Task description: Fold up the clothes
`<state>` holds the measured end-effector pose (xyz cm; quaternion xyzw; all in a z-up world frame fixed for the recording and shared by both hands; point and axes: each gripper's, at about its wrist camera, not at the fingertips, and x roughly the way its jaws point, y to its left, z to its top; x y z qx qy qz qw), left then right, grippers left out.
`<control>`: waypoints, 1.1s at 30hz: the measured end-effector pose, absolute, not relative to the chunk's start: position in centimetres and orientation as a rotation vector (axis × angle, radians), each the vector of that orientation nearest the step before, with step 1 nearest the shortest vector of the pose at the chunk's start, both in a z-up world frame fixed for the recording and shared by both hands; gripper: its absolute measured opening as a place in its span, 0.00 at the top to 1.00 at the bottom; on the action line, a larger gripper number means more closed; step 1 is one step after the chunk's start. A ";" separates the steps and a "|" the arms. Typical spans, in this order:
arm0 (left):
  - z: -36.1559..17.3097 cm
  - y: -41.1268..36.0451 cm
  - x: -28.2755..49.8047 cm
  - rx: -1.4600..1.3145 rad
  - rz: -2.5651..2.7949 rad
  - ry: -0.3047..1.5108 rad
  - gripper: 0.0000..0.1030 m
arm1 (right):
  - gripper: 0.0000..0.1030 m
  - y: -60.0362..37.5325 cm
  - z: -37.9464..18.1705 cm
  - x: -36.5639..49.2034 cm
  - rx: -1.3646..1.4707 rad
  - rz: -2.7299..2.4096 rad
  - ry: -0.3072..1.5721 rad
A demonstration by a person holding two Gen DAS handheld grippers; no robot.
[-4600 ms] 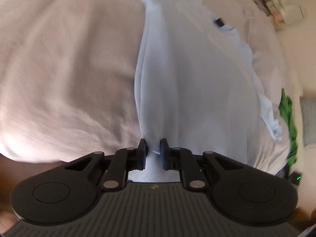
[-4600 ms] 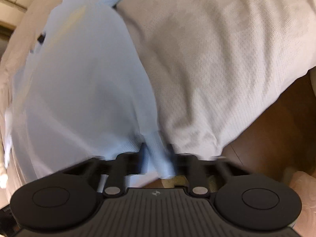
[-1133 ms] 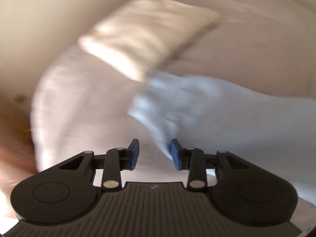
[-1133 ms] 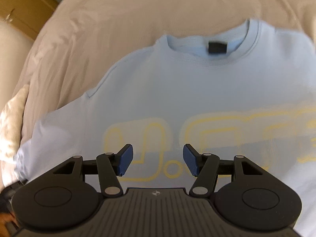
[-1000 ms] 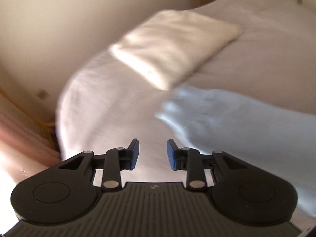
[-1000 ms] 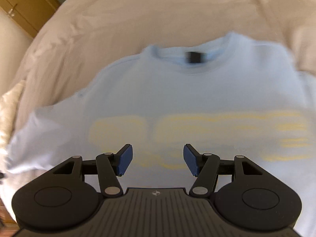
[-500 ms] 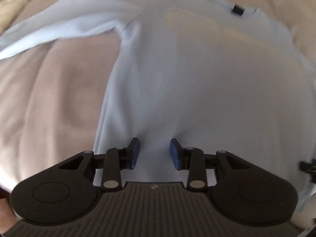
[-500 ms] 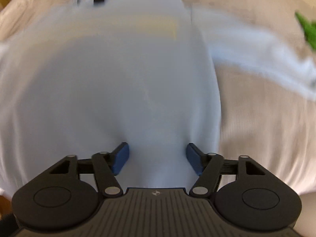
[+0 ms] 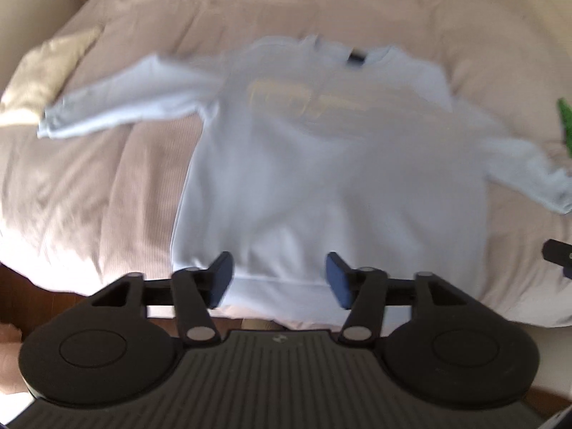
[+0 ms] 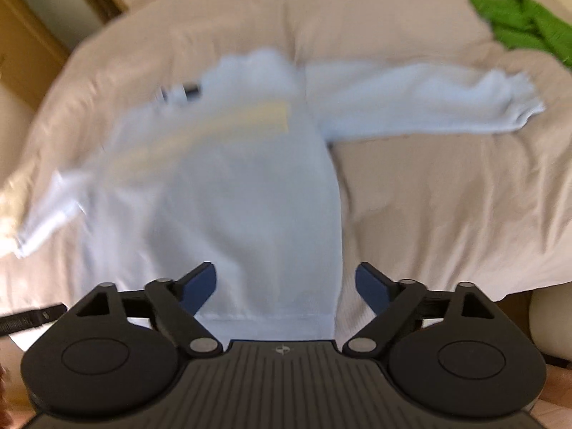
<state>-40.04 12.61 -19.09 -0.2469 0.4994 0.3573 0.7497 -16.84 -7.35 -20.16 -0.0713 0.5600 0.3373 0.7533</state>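
Observation:
A light blue long-sleeved sweatshirt (image 9: 321,164) with yellow lettering lies face up and spread flat on the bed, both sleeves out to the sides, collar at the far end. My left gripper (image 9: 279,280) hovers above its hem near the left corner, jaws opening, nothing between the pads. In the right wrist view the same sweatshirt (image 10: 232,186) is blurred. My right gripper (image 10: 286,286) hangs over the hem's right corner, jaws opening wide and holding nothing. The hem lies at the bed's near edge.
The beige quilted bedcover (image 9: 89,186) extends around the sweatshirt. A cream pillow (image 9: 46,71) lies at the far left. A green garment (image 10: 522,21) lies at the far right of the bed. The dark floor shows below the bed's near edge.
Both grippers have pulled back and risen from close over the fabric, so the whole sweatshirt now shows. Both pairs of jaws stand wider apart than half a second ago.

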 end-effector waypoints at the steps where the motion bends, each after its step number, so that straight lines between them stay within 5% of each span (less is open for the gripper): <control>1: -17.9 12.2 -39.7 -0.532 0.777 1.076 0.37 | 0.10 -7.5 -19.2 -16.8 -0.140 0.741 1.212; 10: -11.3 8.9 -40.2 -0.455 0.752 1.013 0.32 | 0.02 -9.7 -13.4 -20.6 -0.164 0.764 1.154; 33: -10.2 3.3 -43.2 -0.406 0.717 1.015 0.27 | 0.02 -12.8 -12.7 -26.4 -0.272 0.757 1.126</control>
